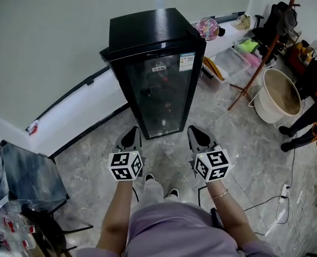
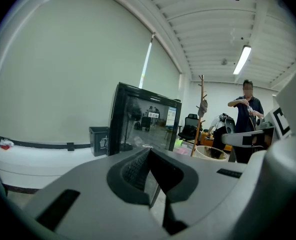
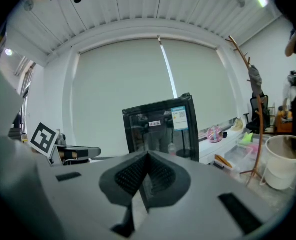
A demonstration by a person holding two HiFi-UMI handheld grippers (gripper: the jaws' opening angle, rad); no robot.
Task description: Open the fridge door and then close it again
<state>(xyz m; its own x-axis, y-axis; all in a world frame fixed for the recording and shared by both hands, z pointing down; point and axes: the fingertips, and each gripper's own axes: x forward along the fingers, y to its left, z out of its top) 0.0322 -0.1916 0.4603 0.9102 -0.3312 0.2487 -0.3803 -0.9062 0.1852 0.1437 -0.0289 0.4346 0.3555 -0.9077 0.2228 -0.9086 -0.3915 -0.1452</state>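
Observation:
A small black fridge [image 1: 153,63] with a glass door [image 1: 159,95] stands on the floor against the pale wall, door closed. My left gripper [image 1: 131,137] hovers a short way in front of the door's lower left, its jaws shut and empty. Level with it, my right gripper [image 1: 196,136] sits before the door's lower right, also shut with nothing held. In the left gripper view the fridge [image 2: 140,119] is ahead, beyond the closed tips [image 2: 149,151]. The right gripper view shows the fridge [image 3: 160,129] straight ahead of its shut tips [image 3: 148,156].
A white bucket [image 1: 278,96] and a wooden coat stand [image 1: 265,52] stand right of the fridge, with clear bins [image 1: 243,58] by the wall. A dark table [image 1: 24,178] is at the left. A cable and power strip [image 1: 282,197] lie on the tiled floor. A person [image 2: 245,116] stands far right.

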